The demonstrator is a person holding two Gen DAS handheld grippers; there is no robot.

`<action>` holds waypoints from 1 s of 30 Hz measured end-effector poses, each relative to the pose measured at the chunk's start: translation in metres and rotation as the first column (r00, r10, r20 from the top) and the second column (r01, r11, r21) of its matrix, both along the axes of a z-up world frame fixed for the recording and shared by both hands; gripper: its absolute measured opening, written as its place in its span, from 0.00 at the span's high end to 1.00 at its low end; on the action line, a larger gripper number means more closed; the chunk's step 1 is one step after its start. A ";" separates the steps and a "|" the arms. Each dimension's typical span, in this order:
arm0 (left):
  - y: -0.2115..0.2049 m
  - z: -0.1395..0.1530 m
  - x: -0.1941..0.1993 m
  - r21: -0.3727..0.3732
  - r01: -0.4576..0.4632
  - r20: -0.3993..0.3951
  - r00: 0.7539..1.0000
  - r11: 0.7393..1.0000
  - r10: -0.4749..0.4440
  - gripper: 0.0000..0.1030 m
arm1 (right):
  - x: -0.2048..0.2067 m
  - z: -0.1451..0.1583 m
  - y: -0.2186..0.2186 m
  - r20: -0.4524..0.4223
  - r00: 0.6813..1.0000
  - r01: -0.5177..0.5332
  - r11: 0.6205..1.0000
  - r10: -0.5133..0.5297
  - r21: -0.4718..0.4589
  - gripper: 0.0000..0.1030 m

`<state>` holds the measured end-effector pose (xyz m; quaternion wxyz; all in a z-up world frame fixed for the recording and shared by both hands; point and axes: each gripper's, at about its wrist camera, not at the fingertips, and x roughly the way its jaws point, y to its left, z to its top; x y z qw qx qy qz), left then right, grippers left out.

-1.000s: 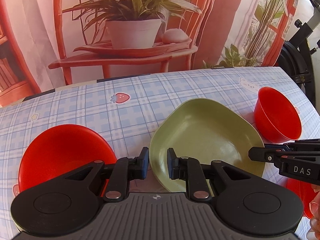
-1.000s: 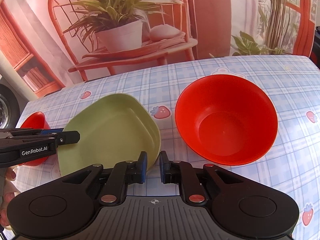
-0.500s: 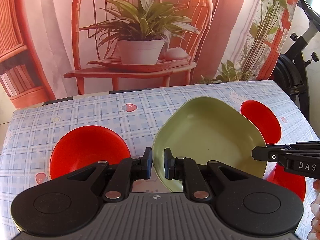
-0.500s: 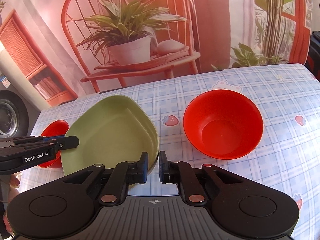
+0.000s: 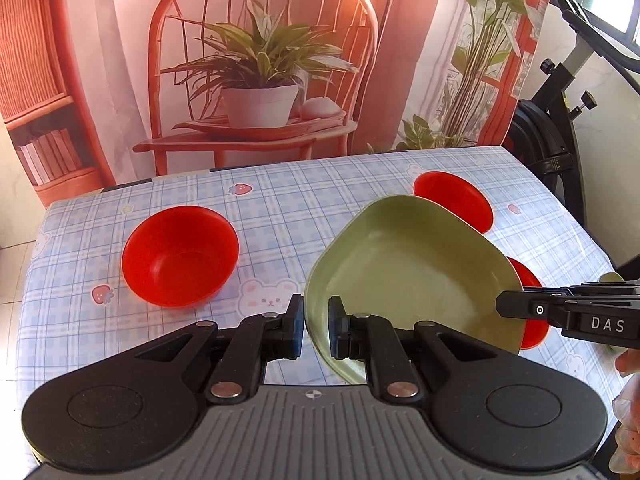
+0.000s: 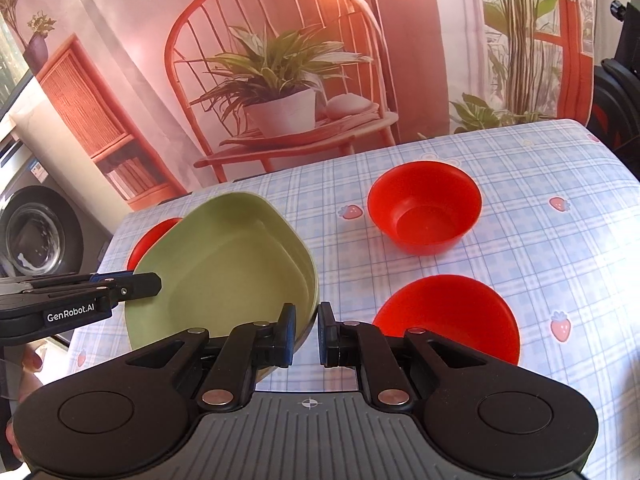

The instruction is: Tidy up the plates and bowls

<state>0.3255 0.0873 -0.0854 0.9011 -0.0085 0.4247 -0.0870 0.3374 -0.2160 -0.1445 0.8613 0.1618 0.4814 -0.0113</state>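
Observation:
A green plate (image 5: pixel 404 272) is held in the air above the table, tilted. My left gripper (image 5: pixel 315 326) is shut on its left rim. My right gripper (image 6: pixel 306 332) is shut on its right rim (image 6: pixel 310 284); the plate fills the left of the right wrist view (image 6: pixel 224 264). Three red bowls stand on the table: one at the left (image 5: pixel 180 254), one at the far right (image 5: pixel 452 198), and one at the near right, partly hidden behind the plate (image 5: pixel 528 304). In the right wrist view these bowls are at far right (image 6: pixel 424 206), near right (image 6: pixel 448 316) and left behind the plate (image 6: pixel 148 240).
The table has a blue checked cloth with strawberries (image 5: pixel 280 216). A backdrop printed with a red chair and plant (image 5: pixel 260 92) hangs behind it. An exercise bike (image 5: pixel 556 120) stands at the right, a washing machine (image 6: pixel 36 236) at the left.
Both grippers have risen with the green plate, lifting it off the table; the bowls now look smaller and farther below. A third red bowl has come into view under the plate.

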 end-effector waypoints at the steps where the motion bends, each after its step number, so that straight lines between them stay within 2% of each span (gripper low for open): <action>1: -0.001 0.000 -0.008 -0.004 0.000 0.001 1.000 1.000 0.000 0.87 | -0.008 0.000 0.000 -0.002 1.000 0.005 1.000 -0.005 0.006 0.90; 7: -0.008 -0.012 -0.049 -0.020 -0.014 -0.021 1.000 1.000 0.013 0.87 | -0.052 -0.004 0.007 -0.006 1.000 -0.019 1.000 0.019 -0.020 0.90; 14: -0.022 -0.029 -0.077 -0.016 -0.012 -0.071 0.997 1.000 0.010 0.87 | -0.081 -0.019 0.000 -0.021 1.000 0.016 1.000 -0.016 -0.003 0.90; 21: -0.025 -0.045 -0.095 -0.076 -0.041 -0.127 0.991 0.996 0.031 0.86 | -0.089 -0.029 -0.004 -0.026 0.999 0.031 0.999 -0.031 -0.017 0.89; 30: -0.020 -0.053 -0.098 -0.058 -0.071 -0.156 0.986 0.996 0.061 0.86 | -0.083 -0.039 0.008 -0.032 0.999 -0.011 0.999 0.010 -0.047 0.89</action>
